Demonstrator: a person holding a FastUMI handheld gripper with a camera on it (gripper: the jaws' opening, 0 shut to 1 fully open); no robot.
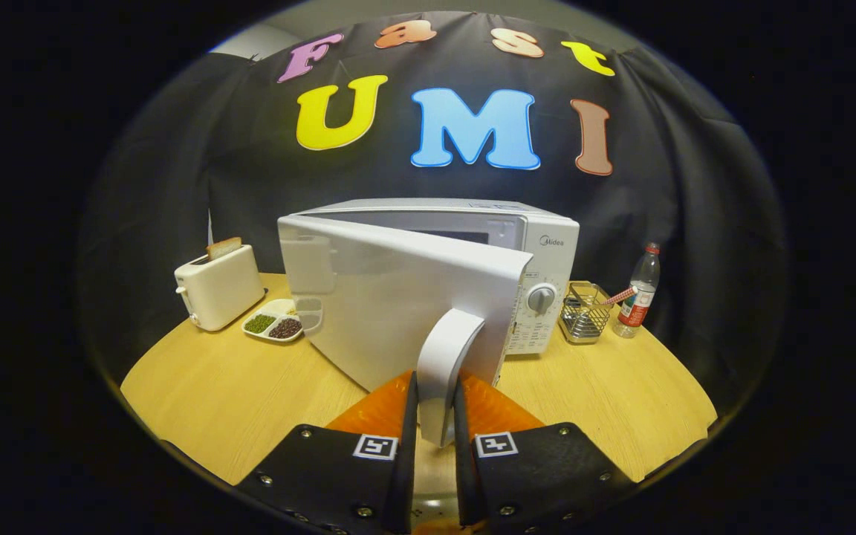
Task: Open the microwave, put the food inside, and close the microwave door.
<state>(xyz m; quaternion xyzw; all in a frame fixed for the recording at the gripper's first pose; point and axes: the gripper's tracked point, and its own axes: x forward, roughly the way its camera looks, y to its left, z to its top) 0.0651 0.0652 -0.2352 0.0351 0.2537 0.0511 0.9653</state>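
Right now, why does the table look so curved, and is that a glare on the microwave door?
Gripper view: fisheye bending bows the round wooden table; the microwave door, glossy, mirrors the toaster and divided dish; the fingers clamp the door handle, all sharp, edges dimmer.

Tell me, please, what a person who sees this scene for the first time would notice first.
First comes the white microwave in the middle of the round wooden table, its door swung partly open. The gripper has both fingers pressed on the door handle. Next come the toaster with a bread slice left of the microwave, and the wire basket and water bottle to its right.
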